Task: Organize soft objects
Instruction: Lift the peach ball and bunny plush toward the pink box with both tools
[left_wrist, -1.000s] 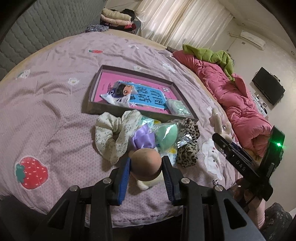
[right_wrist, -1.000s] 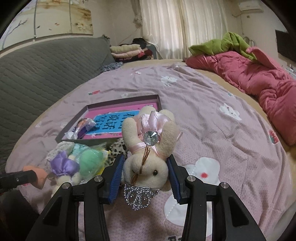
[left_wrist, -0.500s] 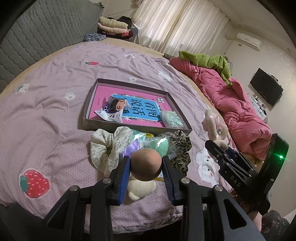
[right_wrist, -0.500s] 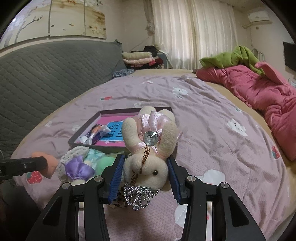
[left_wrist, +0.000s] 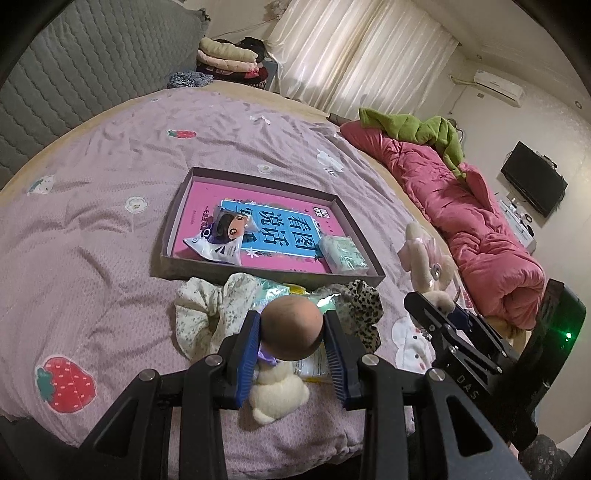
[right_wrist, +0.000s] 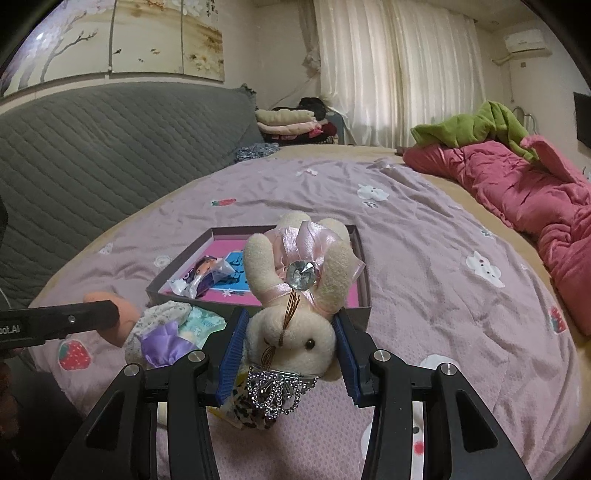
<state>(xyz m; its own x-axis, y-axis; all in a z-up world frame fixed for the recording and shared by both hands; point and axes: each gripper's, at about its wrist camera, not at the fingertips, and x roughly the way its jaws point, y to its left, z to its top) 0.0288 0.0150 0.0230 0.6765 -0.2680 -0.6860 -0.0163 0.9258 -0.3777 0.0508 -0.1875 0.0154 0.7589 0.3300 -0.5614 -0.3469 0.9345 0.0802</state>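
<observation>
Right wrist view: right tongs clamp the plush rabbit's head, ears pointing away toward the box.

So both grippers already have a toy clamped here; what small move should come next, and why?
Probably carry the right gripper forward and lower its cream bunny into the open tray. Both toys are clamped and off the bedspread, the left gripper holding a brown-headed doll. The tray lies just ahead and has bare floor between the packets already inside.
</observation>
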